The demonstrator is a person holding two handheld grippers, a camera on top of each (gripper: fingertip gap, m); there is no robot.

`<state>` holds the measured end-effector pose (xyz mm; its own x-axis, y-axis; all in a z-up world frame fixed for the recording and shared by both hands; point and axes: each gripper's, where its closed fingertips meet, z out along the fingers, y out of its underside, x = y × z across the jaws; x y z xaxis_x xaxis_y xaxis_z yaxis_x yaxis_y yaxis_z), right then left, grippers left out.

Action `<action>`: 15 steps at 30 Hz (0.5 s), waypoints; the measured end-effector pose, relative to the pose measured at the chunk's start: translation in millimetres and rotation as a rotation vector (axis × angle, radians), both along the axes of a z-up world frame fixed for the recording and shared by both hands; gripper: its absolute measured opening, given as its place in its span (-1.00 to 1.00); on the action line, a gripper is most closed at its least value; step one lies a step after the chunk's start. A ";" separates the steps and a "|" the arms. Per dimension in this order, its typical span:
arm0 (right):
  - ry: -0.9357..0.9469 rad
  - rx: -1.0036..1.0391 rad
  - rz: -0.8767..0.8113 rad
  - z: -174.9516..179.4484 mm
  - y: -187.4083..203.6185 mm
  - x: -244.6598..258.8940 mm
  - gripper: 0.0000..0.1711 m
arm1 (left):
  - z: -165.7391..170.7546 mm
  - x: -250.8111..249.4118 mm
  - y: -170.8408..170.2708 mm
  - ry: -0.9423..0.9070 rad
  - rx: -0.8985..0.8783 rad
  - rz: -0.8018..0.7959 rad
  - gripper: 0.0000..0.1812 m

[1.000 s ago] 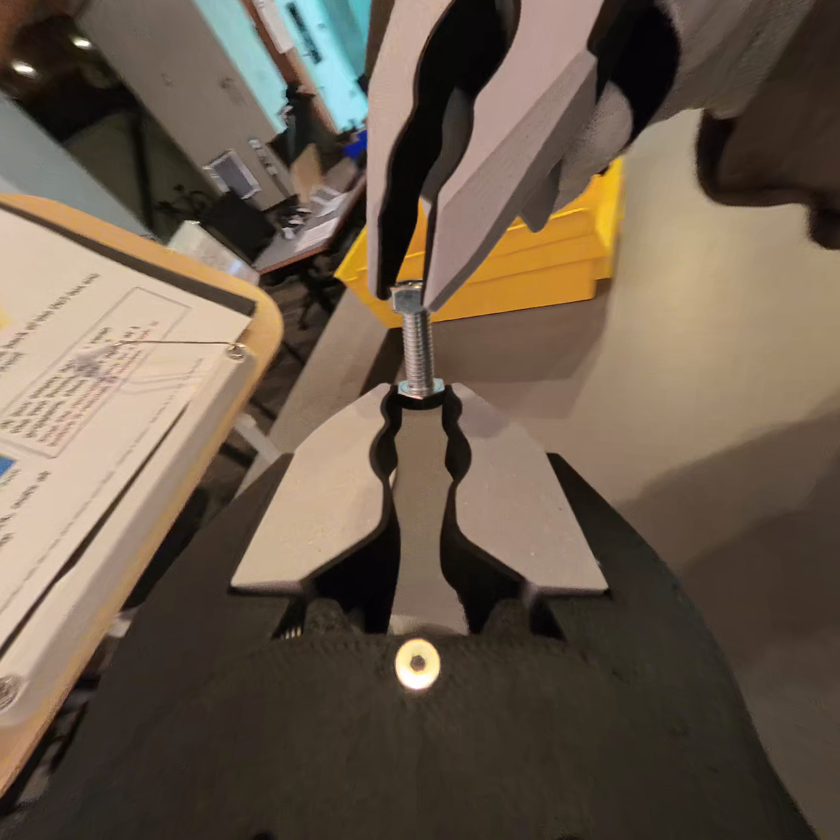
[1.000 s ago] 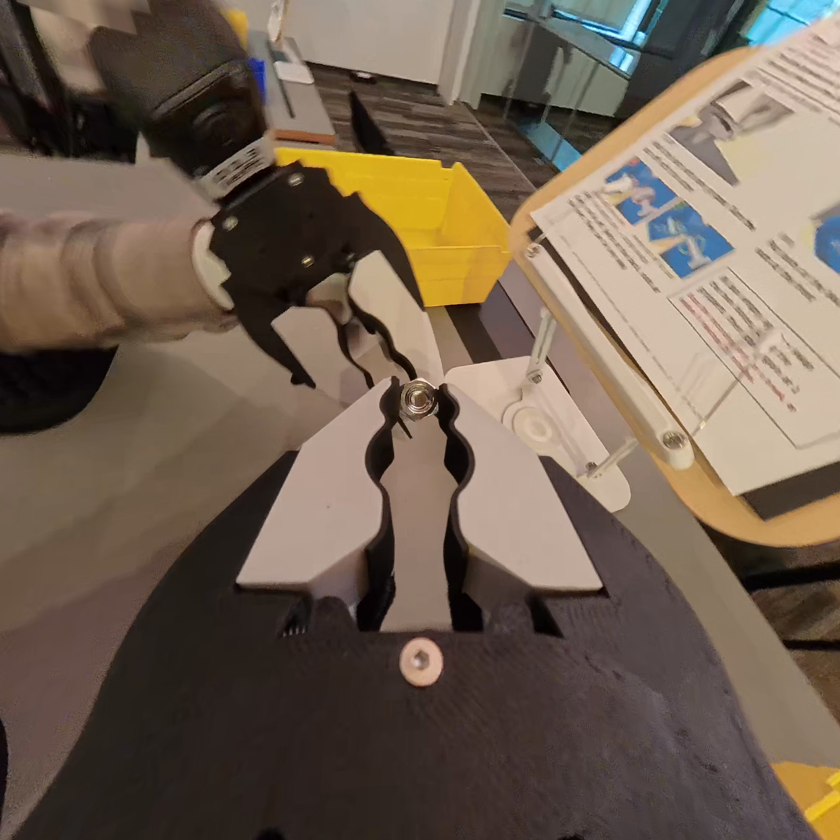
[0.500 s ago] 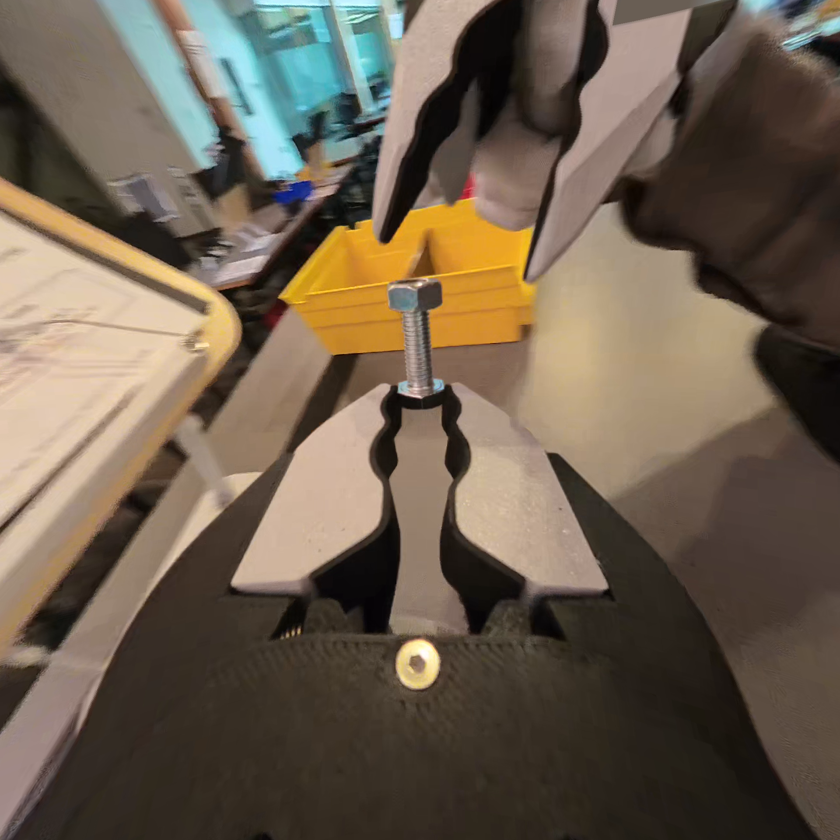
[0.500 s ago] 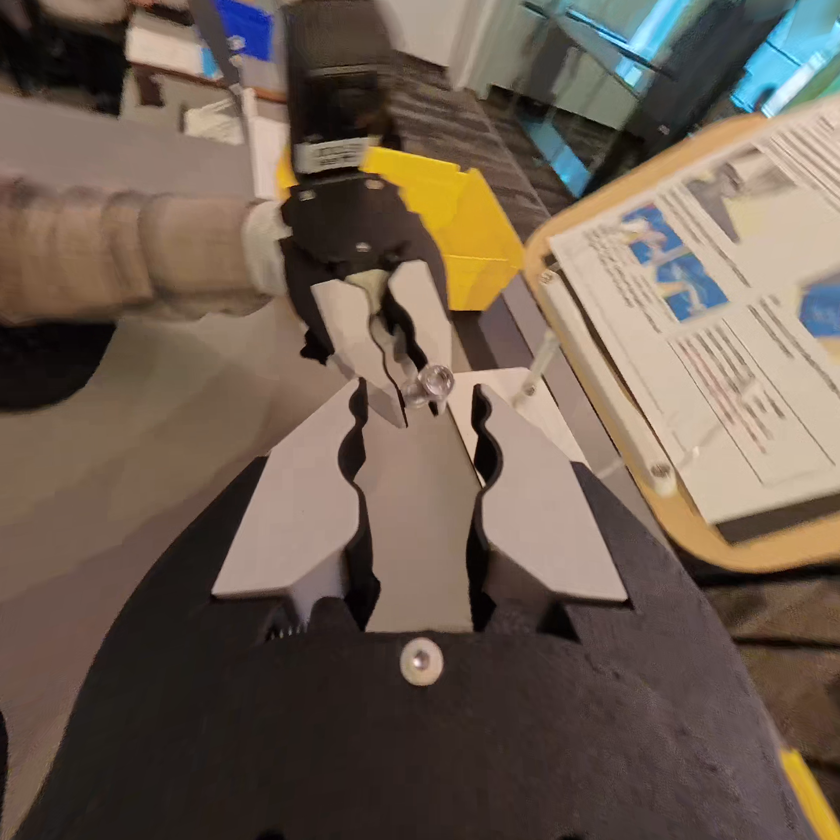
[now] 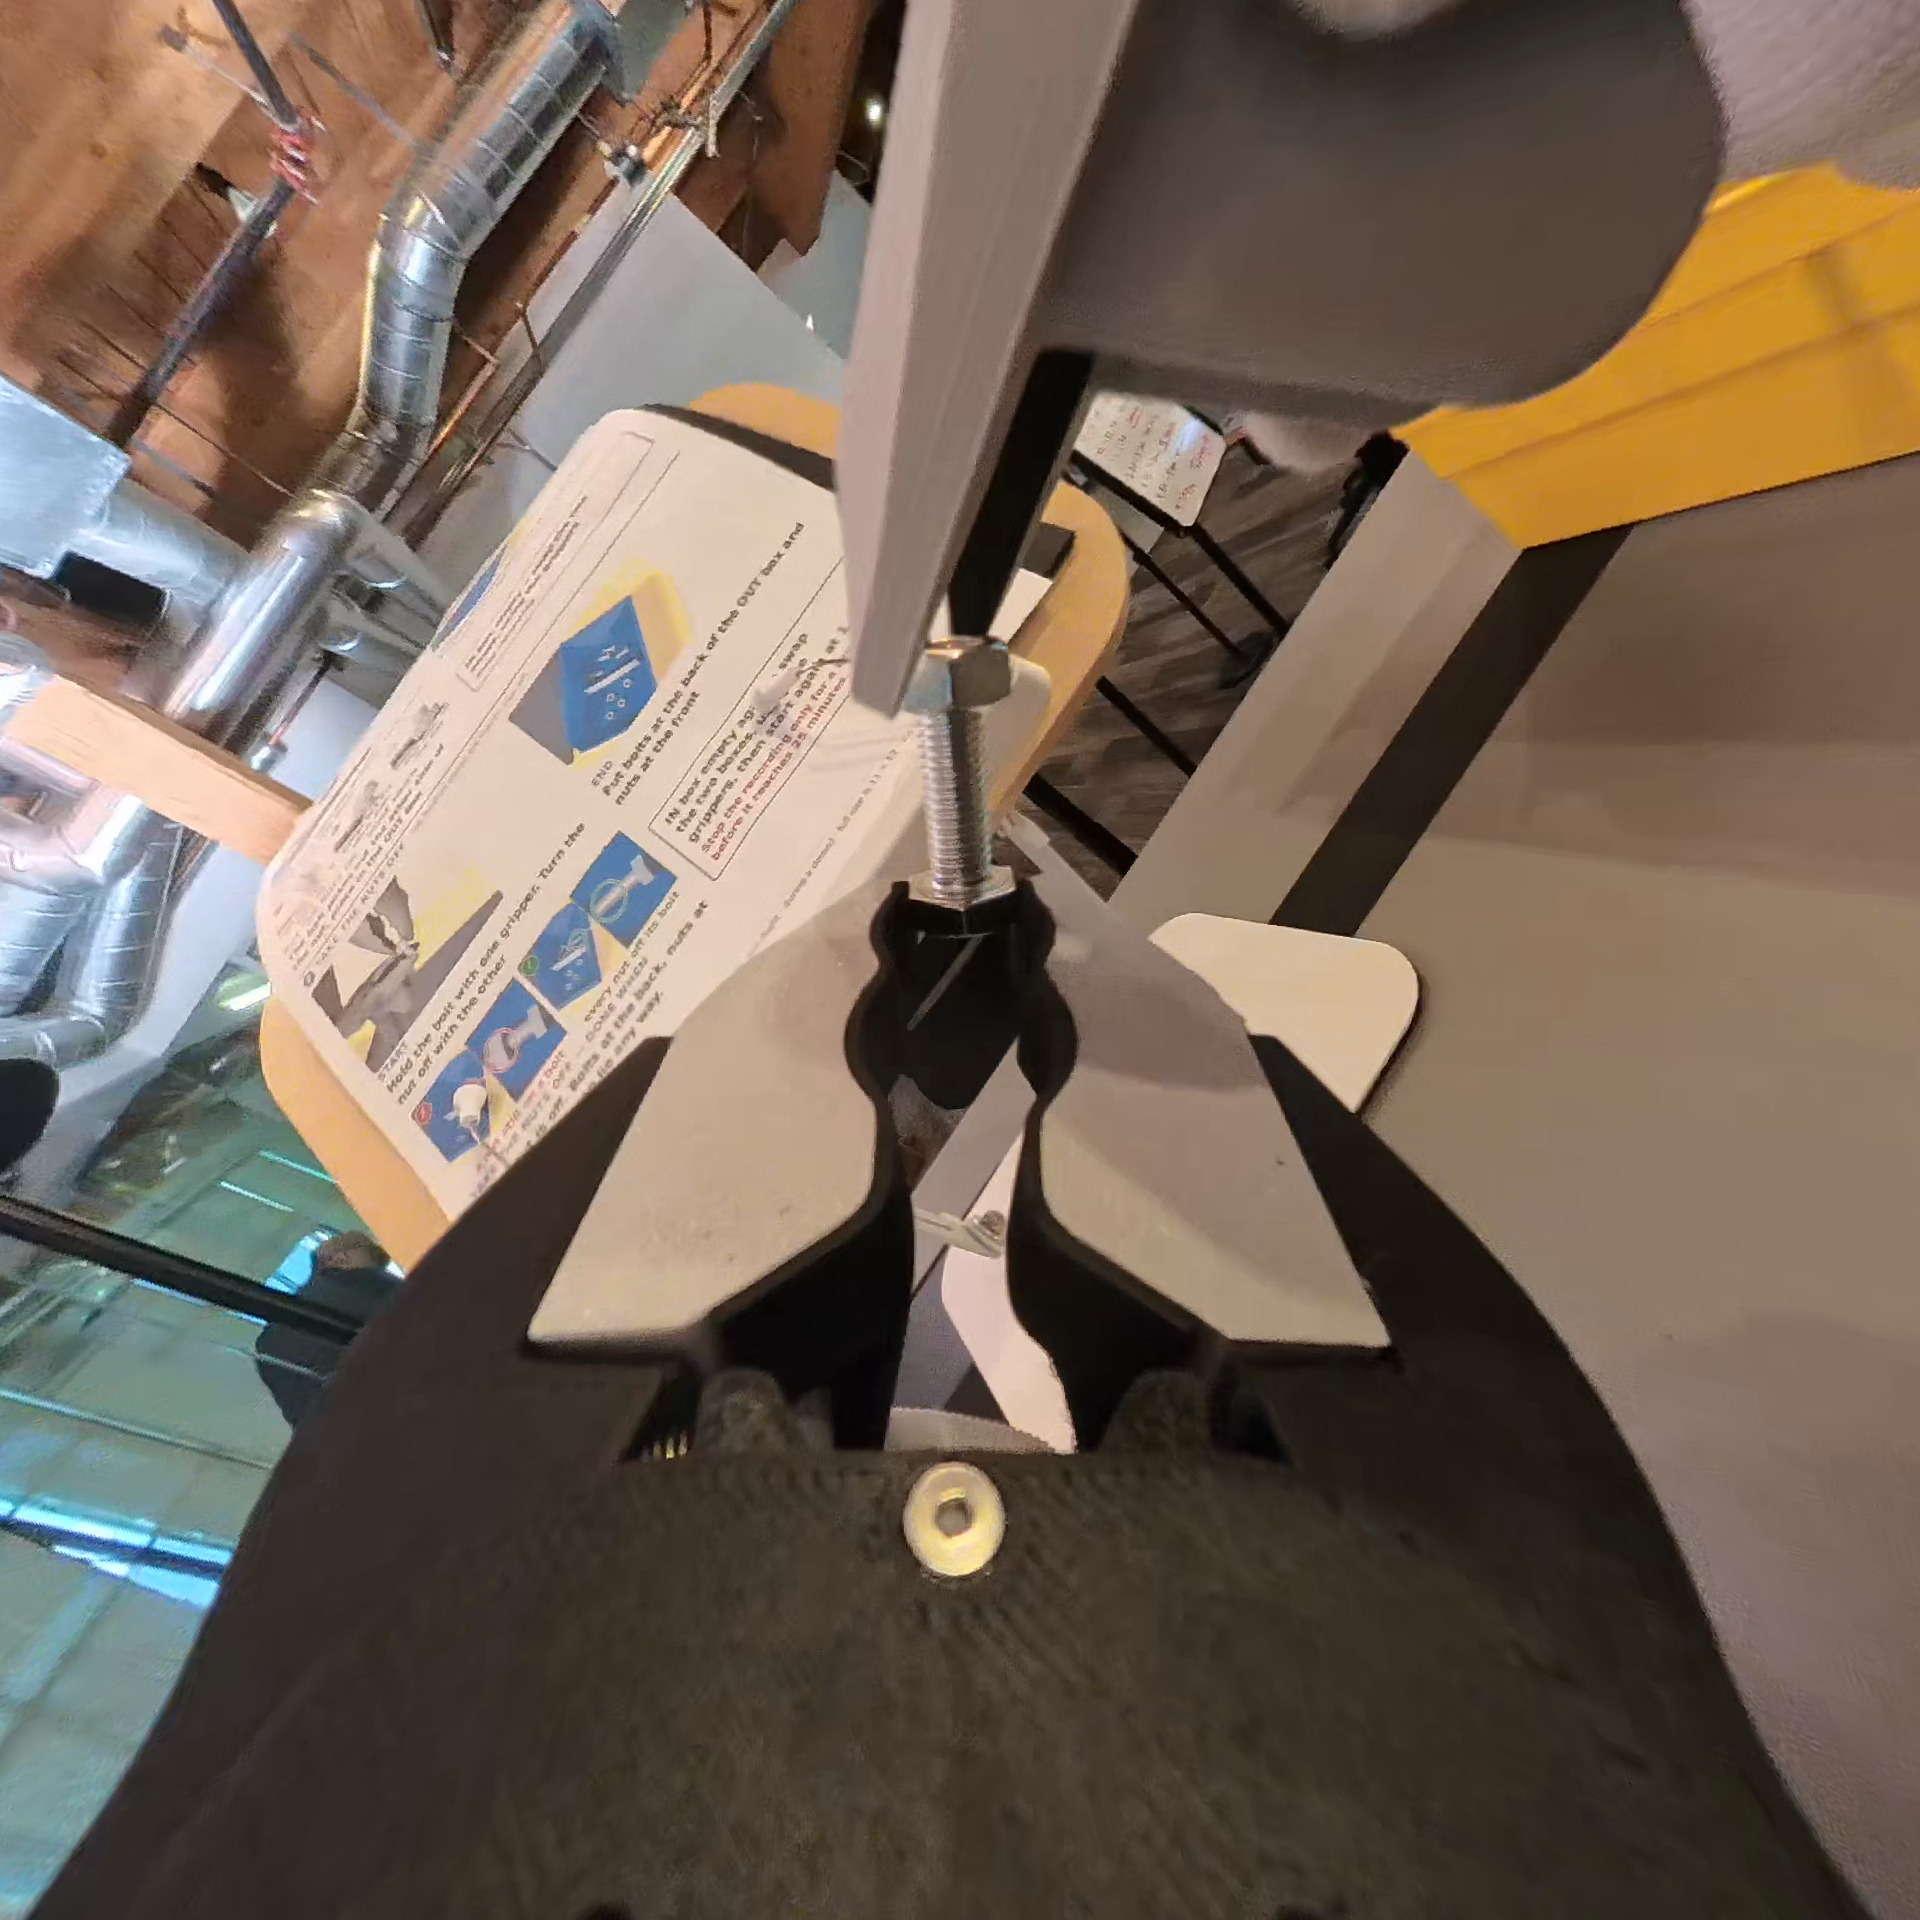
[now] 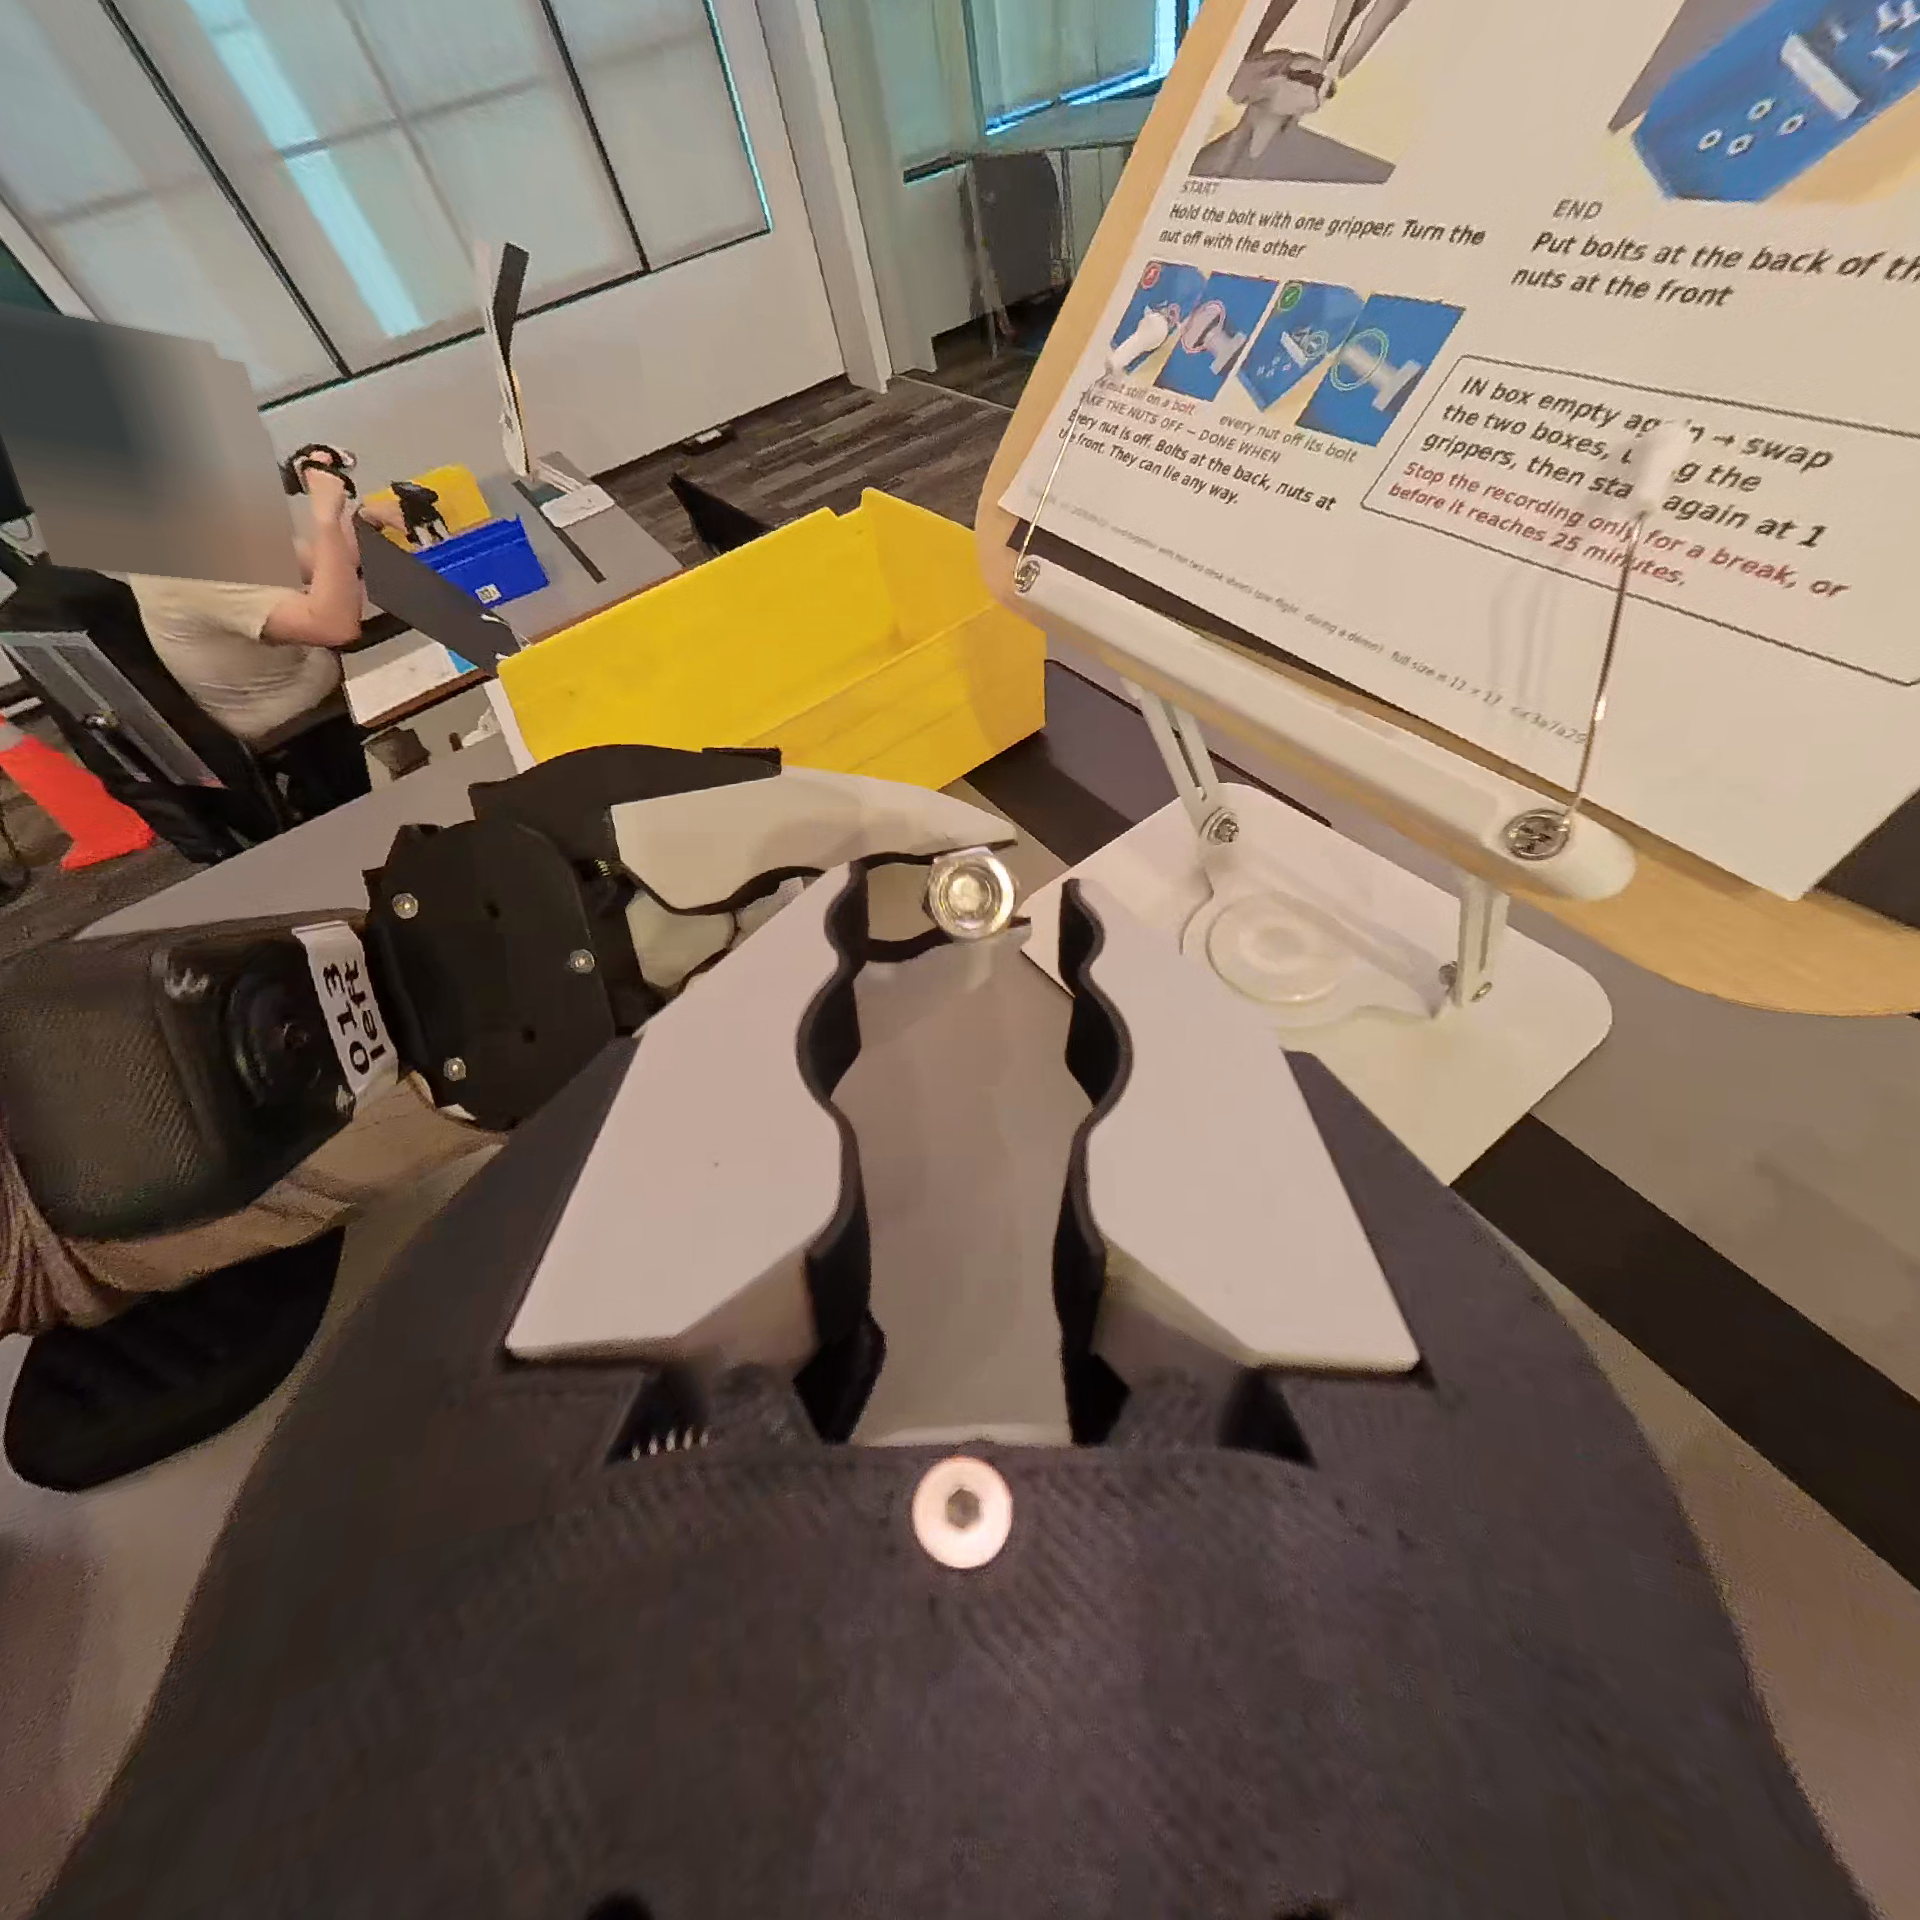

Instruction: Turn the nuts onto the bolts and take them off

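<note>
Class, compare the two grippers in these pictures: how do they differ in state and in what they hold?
The left gripper is shut on the nut at the bolt's lower end; the right gripper is open, its fingers apart around the bolt head. The left grips; the right holds nothing. Both share grey fingers on black bodies.

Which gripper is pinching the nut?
The left gripper pinches the nut at the bolt's bottom; the right gripper gapes open around the bolt's head.
</note>
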<state>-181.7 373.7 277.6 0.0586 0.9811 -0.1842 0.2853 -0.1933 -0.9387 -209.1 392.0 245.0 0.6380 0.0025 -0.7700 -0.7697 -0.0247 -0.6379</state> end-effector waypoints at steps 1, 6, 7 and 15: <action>-0.002 -0.009 0.007 -1.5 -1.2 -1.5 -0.64 | -0.9 1.5 0.0 0.015 -0.006 -0.002 -0.81; 0.000 0.040 0.006 -1.7 -0.4 -3.3 -0.82 | 0.3 2.8 -1.1 0.032 0.001 -0.005 -0.80; -0.003 0.086 0.013 -1.0 -1.3 -2.5 -0.82 | 0.0 5.0 -1.9 0.008 -0.013 -0.032 -0.81; -0.094 0.485 0.196 -3.8 -33.1 15.2 -0.82 | -10.2 36.7 -29.5 -0.224 -0.285 -0.449 -0.80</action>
